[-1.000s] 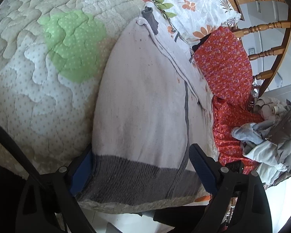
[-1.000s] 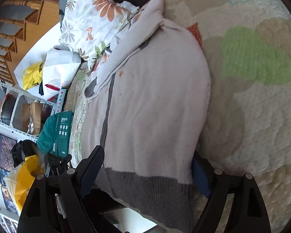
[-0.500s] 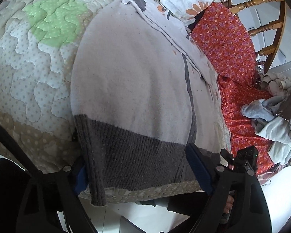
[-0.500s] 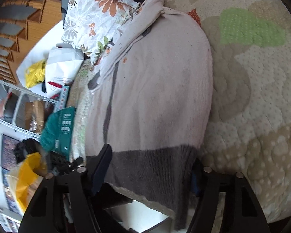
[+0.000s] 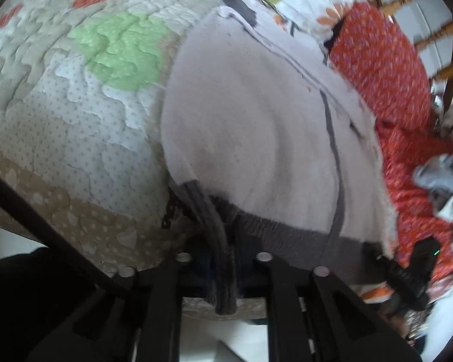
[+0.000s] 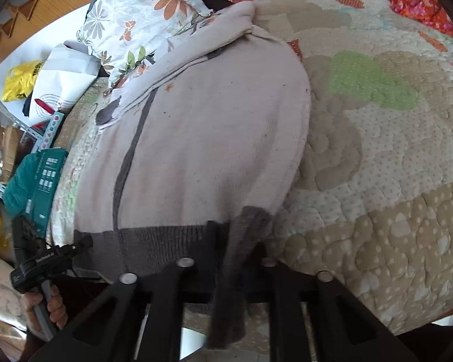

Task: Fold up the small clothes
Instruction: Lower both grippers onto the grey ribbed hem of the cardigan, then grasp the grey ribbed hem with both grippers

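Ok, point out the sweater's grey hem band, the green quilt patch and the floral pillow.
grey hem band (image 6: 166, 244): right wrist view, ribbed middle.
green quilt patch (image 5: 120, 48): left wrist view, patch centre.
floral pillow (image 6: 136, 15): right wrist view, printed face.

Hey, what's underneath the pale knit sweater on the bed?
The sweater lies on a patchwork quilt, which shows all around it. Whatever is directly beneath the fabric is covered.
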### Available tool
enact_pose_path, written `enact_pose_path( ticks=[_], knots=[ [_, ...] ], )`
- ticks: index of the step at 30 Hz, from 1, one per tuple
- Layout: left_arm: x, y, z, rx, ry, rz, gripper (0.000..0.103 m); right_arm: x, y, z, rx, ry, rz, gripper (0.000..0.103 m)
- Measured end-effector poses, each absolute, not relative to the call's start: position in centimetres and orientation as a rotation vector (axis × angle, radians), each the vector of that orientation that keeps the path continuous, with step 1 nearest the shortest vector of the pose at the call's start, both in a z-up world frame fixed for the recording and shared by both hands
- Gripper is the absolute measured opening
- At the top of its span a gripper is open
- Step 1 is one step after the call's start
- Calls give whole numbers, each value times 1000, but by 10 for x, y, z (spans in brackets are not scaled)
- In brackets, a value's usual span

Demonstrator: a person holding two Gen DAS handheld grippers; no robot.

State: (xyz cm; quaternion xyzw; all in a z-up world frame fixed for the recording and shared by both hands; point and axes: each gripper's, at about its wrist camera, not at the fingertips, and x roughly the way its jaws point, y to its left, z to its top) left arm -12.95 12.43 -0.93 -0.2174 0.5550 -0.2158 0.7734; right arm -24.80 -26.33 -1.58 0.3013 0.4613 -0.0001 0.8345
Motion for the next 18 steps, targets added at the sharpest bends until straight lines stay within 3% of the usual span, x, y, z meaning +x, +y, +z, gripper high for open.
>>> enact_pose_path(
  ticks=[18],
  knots=[
    [-201, 157, 34, -459, 1082, -488, 8, -317, -261, 2, 786, 934, 102, 6]
  ],
)
